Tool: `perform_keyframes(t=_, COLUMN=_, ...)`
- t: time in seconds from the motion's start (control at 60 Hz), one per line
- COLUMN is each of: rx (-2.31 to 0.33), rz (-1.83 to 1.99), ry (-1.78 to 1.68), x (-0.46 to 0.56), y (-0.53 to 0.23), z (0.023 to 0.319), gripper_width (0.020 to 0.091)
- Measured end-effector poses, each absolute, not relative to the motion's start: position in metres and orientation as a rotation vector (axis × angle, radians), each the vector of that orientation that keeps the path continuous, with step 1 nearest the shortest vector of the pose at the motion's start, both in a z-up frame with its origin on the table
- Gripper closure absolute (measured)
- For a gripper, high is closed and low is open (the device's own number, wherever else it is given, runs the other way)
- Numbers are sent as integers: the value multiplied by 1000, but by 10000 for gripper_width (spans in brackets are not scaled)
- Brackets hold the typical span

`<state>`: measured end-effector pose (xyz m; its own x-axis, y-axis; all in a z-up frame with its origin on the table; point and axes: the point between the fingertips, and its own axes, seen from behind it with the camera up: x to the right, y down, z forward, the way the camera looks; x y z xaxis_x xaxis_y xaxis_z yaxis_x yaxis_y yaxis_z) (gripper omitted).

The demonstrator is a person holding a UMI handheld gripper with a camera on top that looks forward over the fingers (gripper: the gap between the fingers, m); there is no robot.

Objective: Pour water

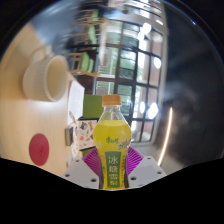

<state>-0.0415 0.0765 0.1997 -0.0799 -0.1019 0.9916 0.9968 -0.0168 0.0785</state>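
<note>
Gripper view: my gripper (113,163) is closed on the yellow bottle (113,140), both purple pads (92,161) pressing its sides. Its base is cut off at six o'clock; the green label's (114,168) writing is unreadable. At ten o'clock sits a white cup (43,77), blurred

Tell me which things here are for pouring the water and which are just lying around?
For the job: bottle with orange cap and yellow label, standing between the fingers of the hand-held gripper; white cup beyond it on the table.

Just lying about: pink round thing on the table.
</note>
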Motion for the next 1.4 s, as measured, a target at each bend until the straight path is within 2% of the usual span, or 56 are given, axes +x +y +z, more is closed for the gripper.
perform_keyframes(t=0.017, rx=-1071, rz=-1351, ry=-1209, x=-47, y=81, z=190, gripper_width=828)
perform_keyframes(t=0.1, rx=-923, rz=-1532, ry=-1358, x=-59, y=85, z=189, gripper_width=827)
perform_keyframes(t=0.117, rx=-889, rz=-1581, ry=-1388, x=-60, y=81, z=197, gripper_width=828)
perform_keyframes(t=0.133, rx=-863, rz=-1606, ry=-1401, x=-65, y=88, z=189, gripper_width=829)
perform_keyframes(t=0.183, rx=-784, rz=-1683, ry=-1462, x=-69, y=85, z=189, gripper_width=827)
perform_keyframes(t=0.333, rx=-681, rz=-1788, ry=-1571, x=-76, y=88, z=170, gripper_width=825)
perform_keyframes(t=0.483, rx=-675, rz=-1773, ry=-1552, x=-82, y=90, z=184, gripper_width=826)
perform_keyframes(t=0.5, rx=-668, rz=-1775, ry=-1542, x=-83, y=68, z=184, gripper_width=827)
perform_keyframes(t=0.533, rx=-668, rz=-1773, ry=-1543, x=-83, y=88, z=187, gripper_width=827)
perform_keyframes(t=0.633, rx=-672, rz=-1754, ry=-1527, x=-84, y=85, z=190, gripper_width=829)
perform_keyframes(t=0.75, rx=-969, rz=-1460, ry=-1250, x=-73, y=97, z=190, gripper_width=827)
perform_keyframes(t=0.867, rx=-1345, rz=-849, ry=-707, x=-54, y=98, z=177, gripper_width=826)
perform_keyframes(t=0.883, rx=-1395, rz=-759, ry=-655, x=-59, y=109, z=163, gripper_width=827)
perform_keyframes(t=0.95, rx=-1502, rz=-393, ry=-386, x=-63, y=107, z=141, gripper_width=828)
perform_keyframes(t=1.05, rx=-1549, rz=-45, ry=-141, x=-73, y=113, z=120, gripper_width=824)
perform_keyframes(t=1.1, rx=-1591, rz=20, ry=-80, x=-70, y=110, z=105, gripper_width=828)
perform_keyframes(t=1.117, rx=-1581, rz=45, ry=-38, x=-65, y=129, z=85, gripper_width=827)
perform_keyframes(t=1.133, rx=-1598, rz=32, ry=-55, x=-64, y=128, z=79, gripper_width=827)
perform_keyframes(t=1.2, rx=-1616, rz=4, ry=-63, x=-62, y=114, z=67, gripper_width=806)
perform_keyframes(t=1.217, rx=-1586, rz=13, ry=-53, x=-62, y=113, z=74, gripper_width=820)
perform_keyframes(t=1.25, rx=-1575, rz=27, ry=-39, x=-65, y=116, z=67, gripper_width=822)
perform_keyframes(t=1.317, rx=-1559, rz=61, ry=4, x=-56, y=106, z=76, gripper_width=800)
perform_keyframes(t=1.4, rx=-1579, rz=68, ry=-15, x=-62, y=101, z=74, gripper_width=801)
